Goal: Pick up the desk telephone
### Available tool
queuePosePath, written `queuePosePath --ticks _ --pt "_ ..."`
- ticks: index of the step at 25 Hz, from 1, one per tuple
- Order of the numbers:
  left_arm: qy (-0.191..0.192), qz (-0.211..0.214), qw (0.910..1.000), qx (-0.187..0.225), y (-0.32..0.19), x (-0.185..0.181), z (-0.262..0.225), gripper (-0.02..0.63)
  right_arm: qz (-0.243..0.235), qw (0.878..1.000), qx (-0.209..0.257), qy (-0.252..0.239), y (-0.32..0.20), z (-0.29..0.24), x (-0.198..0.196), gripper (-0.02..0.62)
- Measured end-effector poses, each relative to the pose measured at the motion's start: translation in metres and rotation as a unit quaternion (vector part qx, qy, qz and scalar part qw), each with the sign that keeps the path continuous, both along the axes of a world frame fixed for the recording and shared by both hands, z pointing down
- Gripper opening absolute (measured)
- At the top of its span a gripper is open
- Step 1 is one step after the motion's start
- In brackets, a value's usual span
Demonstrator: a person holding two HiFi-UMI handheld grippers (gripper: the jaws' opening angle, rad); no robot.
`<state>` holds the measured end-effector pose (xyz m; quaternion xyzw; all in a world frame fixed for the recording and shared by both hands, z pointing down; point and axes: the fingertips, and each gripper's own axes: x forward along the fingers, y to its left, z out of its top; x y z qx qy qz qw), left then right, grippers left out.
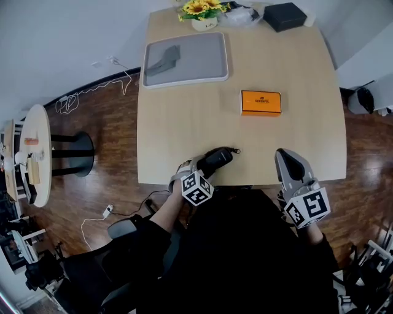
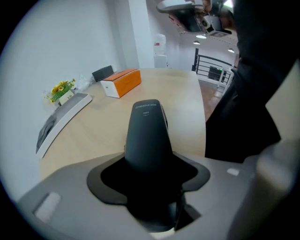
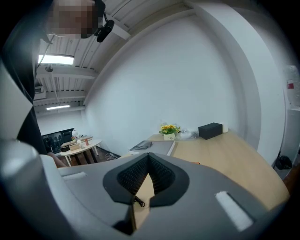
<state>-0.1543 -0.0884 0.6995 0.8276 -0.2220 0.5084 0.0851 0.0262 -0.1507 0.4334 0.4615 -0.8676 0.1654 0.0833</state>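
The desk telephone (image 1: 220, 157) is a dark grey, rounded handset at the near edge of the wooden table (image 1: 184, 122). My left gripper (image 1: 207, 165) is shut on its near end. In the left gripper view the telephone (image 2: 147, 129) sticks out forward between the jaws of the left gripper (image 2: 149, 165), its far end pointing across the table. I cannot tell whether it rests on the table or hangs just above it. My right gripper (image 1: 285, 158) is over the near edge to the right, apart from the telephone. Its jaws are shut in the right gripper view (image 3: 149, 163), with nothing between them.
An orange box (image 1: 261, 102) lies mid-table. A grey tray (image 1: 196, 58) holding a dark flat item (image 1: 164, 60) sits at the back left. Yellow flowers (image 1: 202, 9) and a black box (image 1: 284, 16) stand along the far edge. A round side table (image 1: 37, 153) is far left.
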Motion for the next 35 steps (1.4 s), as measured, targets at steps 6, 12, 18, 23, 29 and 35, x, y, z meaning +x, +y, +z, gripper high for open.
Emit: queuePosePath --ticks 6,12,18,23,29,35 --pt "0.083 -0.117 0.9895 -0.021 -0.009 -0.006 -0.032 0.262 0.008 1.000 0.009 0.003 -0.004 -0.005 0.003 0.000" --pt "0.141 -0.139 0.9786 0.058 -0.034 -0.007 -0.120 0.261 0.007 1.000 0.012 0.004 -0.004 -0.008 -0.002 0.000" --pt "0.206 -0.150 0.9519 0.170 -0.067 -0.003 -0.239 0.261 0.000 1.000 0.028 0.003 -0.011 -0.014 -0.008 0.000" --pt "0.236 -0.146 0.9354 0.219 -0.073 -0.001 -0.298 0.261 -0.007 0.999 0.034 0.007 -0.012 -0.015 -0.012 0.000" --pt "0.286 -0.169 0.9162 0.223 -0.079 0.004 -0.318 0.261 0.001 0.999 0.037 0.003 -0.017 -0.016 -0.010 0.000" --pt "0.273 -0.164 0.9227 0.216 -0.069 0.005 -0.315 0.261 0.002 1.000 0.023 0.001 -0.009 -0.011 -0.008 0.000"
